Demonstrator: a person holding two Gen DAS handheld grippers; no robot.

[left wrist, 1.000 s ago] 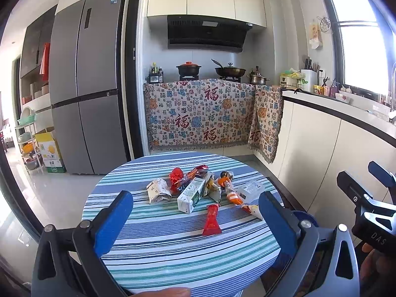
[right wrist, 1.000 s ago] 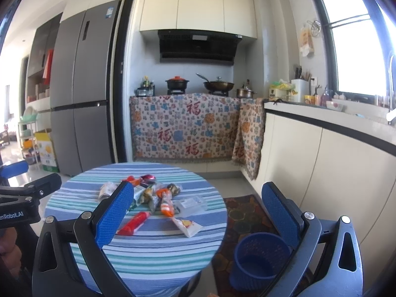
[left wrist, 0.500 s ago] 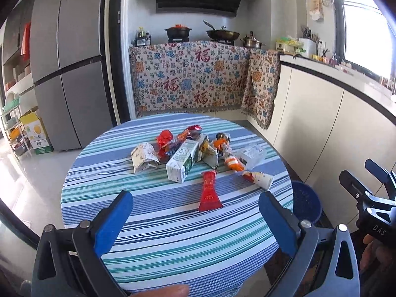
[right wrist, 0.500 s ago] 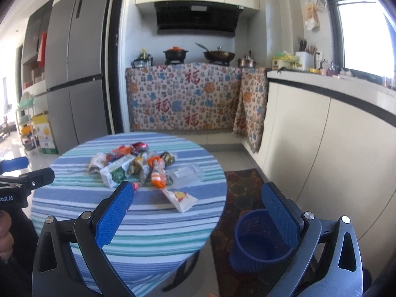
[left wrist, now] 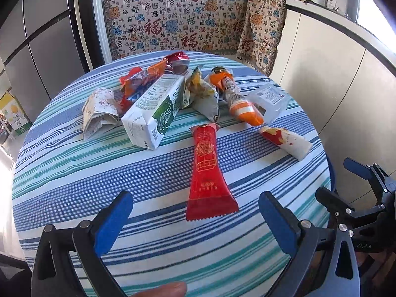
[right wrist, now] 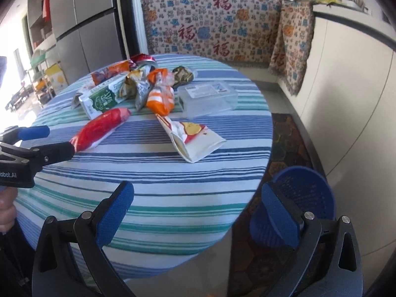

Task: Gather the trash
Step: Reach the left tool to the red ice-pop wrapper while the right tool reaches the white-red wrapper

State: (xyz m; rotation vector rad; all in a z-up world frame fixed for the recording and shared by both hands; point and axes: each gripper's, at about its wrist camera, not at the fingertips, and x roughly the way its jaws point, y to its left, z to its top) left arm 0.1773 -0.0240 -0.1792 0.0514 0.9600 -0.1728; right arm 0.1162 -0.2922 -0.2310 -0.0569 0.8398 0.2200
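Several pieces of trash lie on a round table with a striped cloth (left wrist: 74, 180). A red wrapper (left wrist: 206, 170) lies nearest my open left gripper (left wrist: 193, 212), just beyond its fingertips. Behind it are a green-white carton (left wrist: 153, 113), a crumpled paper (left wrist: 99, 111), an orange packet (left wrist: 240, 101), a clear plastic box (left wrist: 269, 99) and a white-red wrapper (left wrist: 287, 141). My right gripper (right wrist: 198, 205) is open and empty over the table's near edge; the white-red wrapper (right wrist: 193, 138) lies ahead of it. A blue waste basket (right wrist: 304, 198) stands on the floor by the table.
White kitchen cabinets (right wrist: 346, 99) curve along the right. A patterned cloth (left wrist: 185, 17) hangs over the counter behind the table. A grey fridge (right wrist: 84, 24) stands at the back left. A patterned rug (right wrist: 289, 143) lies under the basket.
Both grippers have moved forward and tilted down toward the table. The trash now looks much closer. Both stay open and empty.
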